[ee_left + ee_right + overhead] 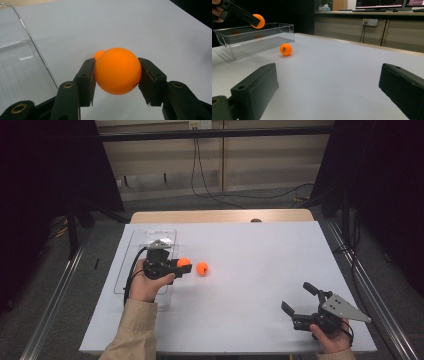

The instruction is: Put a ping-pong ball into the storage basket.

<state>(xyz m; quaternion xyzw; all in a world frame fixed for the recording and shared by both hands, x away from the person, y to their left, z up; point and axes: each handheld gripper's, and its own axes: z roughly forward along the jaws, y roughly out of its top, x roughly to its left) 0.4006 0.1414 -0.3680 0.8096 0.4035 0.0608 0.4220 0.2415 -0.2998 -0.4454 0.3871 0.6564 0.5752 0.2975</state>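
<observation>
An office or lab: monitors (387, 3), wall sockets (370, 22), cables (200, 175)

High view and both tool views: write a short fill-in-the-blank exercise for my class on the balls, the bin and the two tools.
1. The left tool is shut on an ____ ball.
2. A second ball lies on the ____ table cover, outside the bin.
3. The clear plastic bin holds ____ balls.
4. The right tool has its jaws ____, with nothing between them.

Missing words: orange; white; no; open
</observation>
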